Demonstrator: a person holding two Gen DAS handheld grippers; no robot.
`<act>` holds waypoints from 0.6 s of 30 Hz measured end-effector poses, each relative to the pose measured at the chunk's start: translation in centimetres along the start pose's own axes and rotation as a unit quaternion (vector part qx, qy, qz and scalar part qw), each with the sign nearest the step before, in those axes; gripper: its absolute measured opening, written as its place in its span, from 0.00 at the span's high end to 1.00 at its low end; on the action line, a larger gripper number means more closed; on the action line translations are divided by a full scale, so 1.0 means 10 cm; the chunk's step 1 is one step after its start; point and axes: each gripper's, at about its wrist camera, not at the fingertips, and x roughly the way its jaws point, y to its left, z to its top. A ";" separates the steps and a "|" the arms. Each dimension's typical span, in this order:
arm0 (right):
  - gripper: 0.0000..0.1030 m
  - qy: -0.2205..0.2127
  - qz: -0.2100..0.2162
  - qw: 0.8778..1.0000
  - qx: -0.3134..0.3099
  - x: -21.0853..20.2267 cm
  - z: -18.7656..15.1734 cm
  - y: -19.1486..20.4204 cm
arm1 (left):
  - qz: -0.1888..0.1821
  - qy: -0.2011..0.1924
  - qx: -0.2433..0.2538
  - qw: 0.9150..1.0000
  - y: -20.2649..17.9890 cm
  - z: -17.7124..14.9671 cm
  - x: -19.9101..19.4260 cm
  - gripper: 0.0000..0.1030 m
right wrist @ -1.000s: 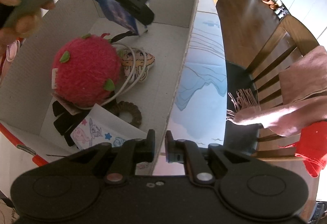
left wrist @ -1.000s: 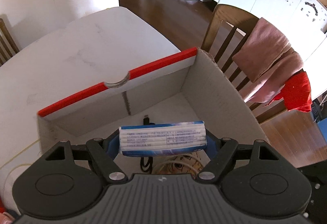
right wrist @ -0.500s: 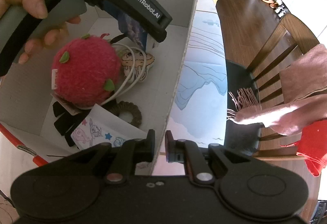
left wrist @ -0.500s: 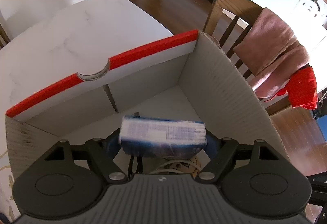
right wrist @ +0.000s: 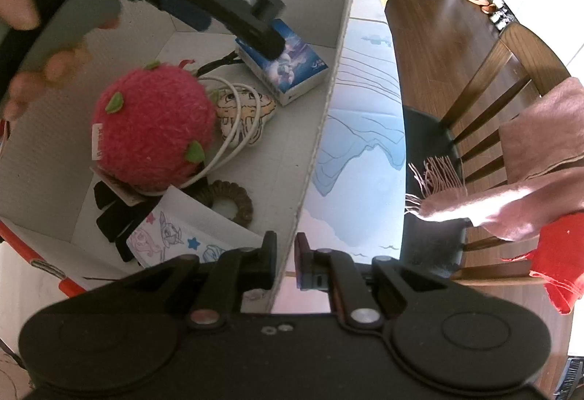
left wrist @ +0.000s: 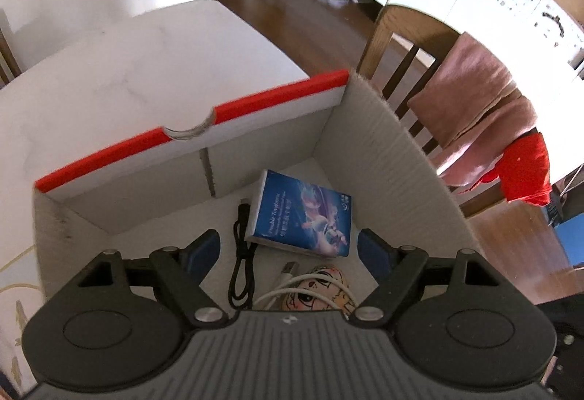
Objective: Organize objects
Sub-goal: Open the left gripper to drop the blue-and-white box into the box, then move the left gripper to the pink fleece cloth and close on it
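A blue tissue pack (left wrist: 303, 213) lies flat on the floor of the white cardboard box (left wrist: 255, 104), near its far right corner. My left gripper (left wrist: 288, 243) hangs open just above it, its pads clear of the pack. The right wrist view shows the same pack (right wrist: 292, 71) under the left gripper (right wrist: 230, 27), which a hand holds. My right gripper (right wrist: 285, 246) is shut on the box's near right wall (right wrist: 328, 100), with the cardboard edge running between its fingers.
Inside the box are a pink plush ball (right wrist: 153, 129), a white cable (right wrist: 237, 129) over a cartoon-face charm (right wrist: 244, 115), a black cable (left wrist: 241, 254), a brown scrunchie (right wrist: 230, 202) and a drawn card (right wrist: 182, 239). A wooden chair (right wrist: 511, 78) with pink and red cloths stands right of the table.
My left gripper has let go of the blue pack. The pack has dropped from between the jaws onto the box floor. The right gripper has not moved.
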 end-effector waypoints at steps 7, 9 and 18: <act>0.92 0.001 -0.003 1.000 -0.006 0.01 -0.01 0.02 | -0.012 -0.030 -0.011 0.999 0.07 -0.10 -0.39 0.20; 0.92 0.002 -0.005 1.000 -0.010 0.01 0.00 0.03 | -0.013 -0.036 -0.013 0.999 0.07 -0.13 -0.48 0.20; 0.92 0.005 -0.006 1.000 -0.017 -0.01 0.01 0.04 | -0.013 -0.068 -0.026 0.997 0.15 -0.45 -0.96 0.20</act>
